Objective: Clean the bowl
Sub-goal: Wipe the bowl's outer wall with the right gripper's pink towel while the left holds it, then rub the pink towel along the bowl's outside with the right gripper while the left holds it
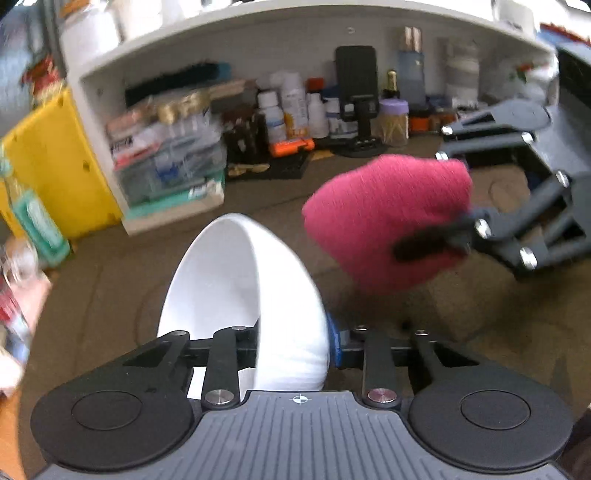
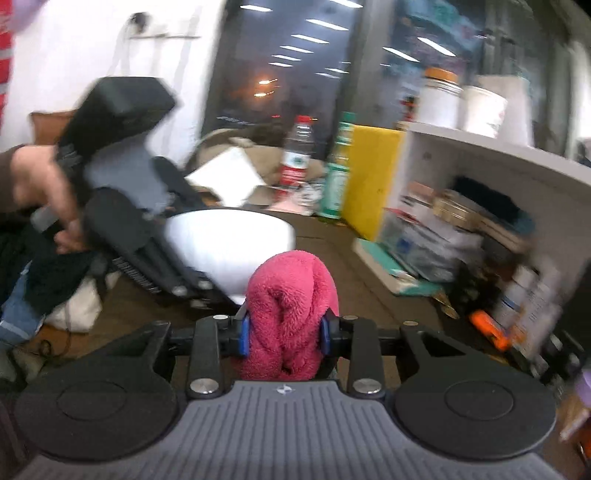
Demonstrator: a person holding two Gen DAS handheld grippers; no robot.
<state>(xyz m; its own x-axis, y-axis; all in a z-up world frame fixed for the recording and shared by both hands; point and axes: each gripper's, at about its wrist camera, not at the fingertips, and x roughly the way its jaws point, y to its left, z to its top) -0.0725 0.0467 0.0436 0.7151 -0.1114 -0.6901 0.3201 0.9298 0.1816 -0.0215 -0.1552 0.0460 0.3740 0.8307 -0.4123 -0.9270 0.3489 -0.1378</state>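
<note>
Jaws, left gripper [image 1: 295,345]: closed on the wall of the white bowl [image 1: 236,288]; one finger sits inside the bowl, the blue-padded one against its outer side.
Bowl: white, plain, held tipped on its side above the brown table [image 1: 110,288], opening turned to the left in the left wrist view. In the right wrist view it hangs just beyond the cloth, the person's hand [image 2: 48,195] behind it on the left gripper's handle.
Jaws, right gripper [image 2: 283,334]: clamped on a bunched pink cloth [image 2: 291,310], blue pads pressing both flanks.
Cloth: pink terry, folded into a thick wad, projecting past the fingertips; beside the bowl's outer wall, whether touching cannot be told through the blur.
Surroundings: white shelf [image 1: 258,33] crowded with bottles and boxes; yellow bin [image 1: 55,162] at its end.
</note>
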